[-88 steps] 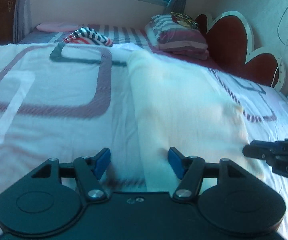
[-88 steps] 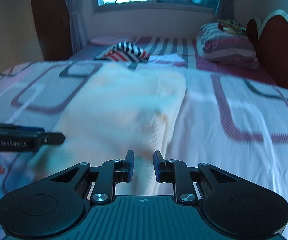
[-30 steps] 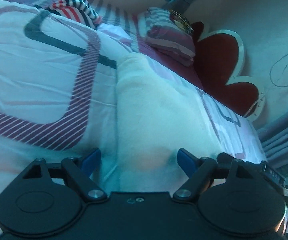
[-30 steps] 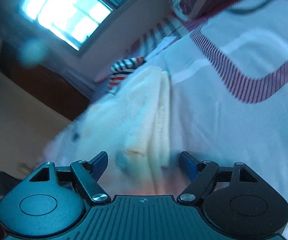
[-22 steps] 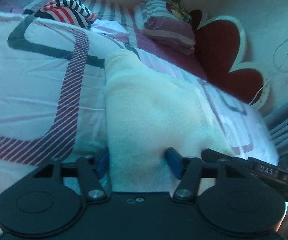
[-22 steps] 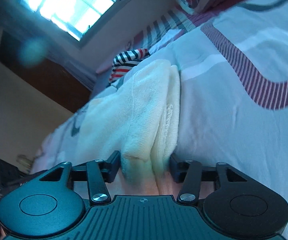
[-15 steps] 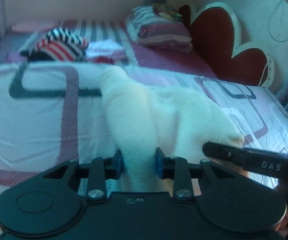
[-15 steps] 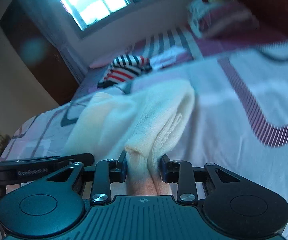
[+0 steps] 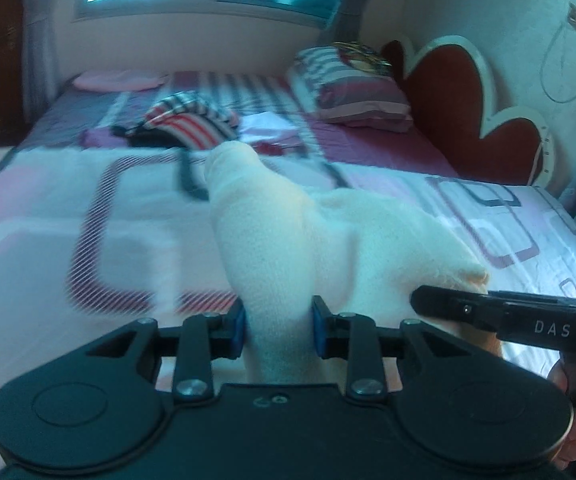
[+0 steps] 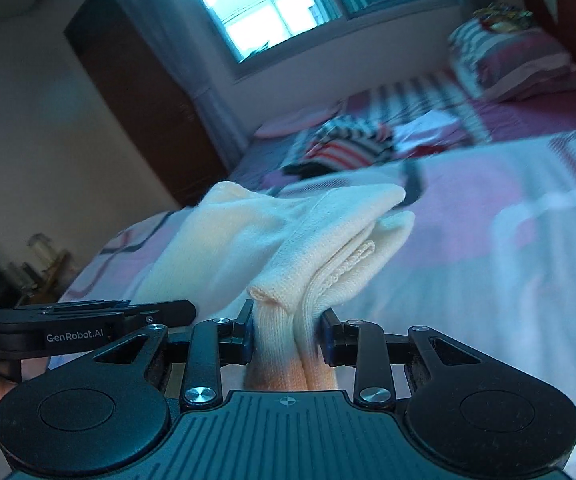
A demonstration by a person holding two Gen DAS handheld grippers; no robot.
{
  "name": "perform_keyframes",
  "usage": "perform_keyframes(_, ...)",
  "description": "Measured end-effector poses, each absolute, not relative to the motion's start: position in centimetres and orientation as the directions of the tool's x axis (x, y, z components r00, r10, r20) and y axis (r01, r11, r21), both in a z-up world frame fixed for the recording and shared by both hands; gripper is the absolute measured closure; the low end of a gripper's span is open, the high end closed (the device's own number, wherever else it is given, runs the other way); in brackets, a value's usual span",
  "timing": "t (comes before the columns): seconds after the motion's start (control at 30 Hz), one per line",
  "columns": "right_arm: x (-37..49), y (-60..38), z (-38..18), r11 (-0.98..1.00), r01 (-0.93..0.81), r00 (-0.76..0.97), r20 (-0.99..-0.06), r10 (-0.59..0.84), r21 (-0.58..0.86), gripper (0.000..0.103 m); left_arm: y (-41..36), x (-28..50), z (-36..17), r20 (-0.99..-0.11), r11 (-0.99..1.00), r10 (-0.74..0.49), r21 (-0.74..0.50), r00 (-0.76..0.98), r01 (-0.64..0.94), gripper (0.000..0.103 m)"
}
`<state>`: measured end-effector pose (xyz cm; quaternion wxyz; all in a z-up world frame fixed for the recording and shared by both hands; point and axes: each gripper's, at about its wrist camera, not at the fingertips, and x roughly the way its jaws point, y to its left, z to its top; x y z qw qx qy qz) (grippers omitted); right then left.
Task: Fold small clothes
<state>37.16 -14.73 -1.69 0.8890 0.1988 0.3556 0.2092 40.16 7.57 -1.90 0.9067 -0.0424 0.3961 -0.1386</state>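
Nearest the cameras, both tools have changed from spread to pinching. The left gripper point(image 9: 277, 332), whose blue pads stood wide apart a second ago, now squeezes a bunched near corner of the cream garment point(image 9: 328, 232) between them. The right gripper point(image 10: 287, 331) has done the same on the other near corner, where two or three thick knit layers are gathered between its pads. In the left view the right tool's black body lies just beside the cloth's right corner, so the two grips sit near each other along the same near edge.

The near edge now rises off the patterned bedspread point(image 9: 88, 240) into two ridges, where earlier it lay flat. This suggests the grasp is done and the cloth is ready to be carried over toward its far end for the next fold. The far end rests on the bedspread.

Beyond it lies a striped heap of clothes point(image 9: 192, 120), then a striped pillow point(image 9: 352, 92) against the red headboard point(image 9: 456, 104).

No basket, box or other container is visible; the clothes lie loose on the bed.
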Motion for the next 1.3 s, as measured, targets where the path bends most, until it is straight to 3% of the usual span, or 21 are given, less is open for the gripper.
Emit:
perform_keyframes(0.2, 35.4, -9.9, -4.9, 0.798, -0.235, 0.574, -0.583, 0.575, 0.555, 0.072, 13.1, 37.2, -5.6, -0.772, 0.954, -0.293, -0.278, 0.564, 0.115, 0.071)
perform_keyframes(0.27, 34.8, -9.4, -6.3, 0.811, -0.205, 0.561, -0.614, 0.556, 0.548, 0.072, 14.3, 36.8, -6.9, -0.786, 0.953, -0.285, -0.293, 0.549, 0.075, 0.065)
perform_keyframes(0.33, 34.1, -10.1, -7.6, 0.805, -0.161, 0.558, -0.621, 0.551, 0.571, 0.072, 15.5, 36.5, -7.7, -0.768, 0.935, -0.318, -0.35, 0.556, 0.051, 0.057)
perform_keyframes(0.6, 32.6, -12.9, -9.8, 0.776, -0.054, 0.58, -0.613, 0.536, 0.628, 0.073, 14.9, 37.3, -9.1, -0.762, 0.934, -0.328, -0.349, 0.558, 0.073, 0.053)
perform_keyframes(0.73, 32.9, -12.4, -9.6, 0.793, -0.062, 0.59, -0.619, 0.519, 0.606, 0.072, 15.7, 36.3, -10.0, -0.753, 0.928, -0.33, -0.368, 0.569, 0.052, 0.039)
perform_keyframes(1.03, 30.2, -12.4, -8.3, 0.841, -0.096, 0.541, -0.682, 0.492, 0.532, 0.071, 15.7, 29.7, -9.1, -0.755, 0.941, -0.299, -0.336, 0.584, 0.047, 0.047)
perform_keyframes(1.17, 26.2, -12.2, -6.4, 0.832, -0.181, 0.549, -0.647, 0.528, 0.525, 0.071, 15.1, 26.1, -9.1, -0.762, 0.952, -0.268, -0.305, 0.589, 0.039, 0.048)
perform_keyframes(1.3, 24.9, -10.8, -8.5, 0.898, -0.161, 0.51, -0.745, 0.431, 0.409, 0.072, 14.4, 24.5, -9.4, -0.765, 0.958, -0.237, -0.288, 0.599, 0.011, 0.046)
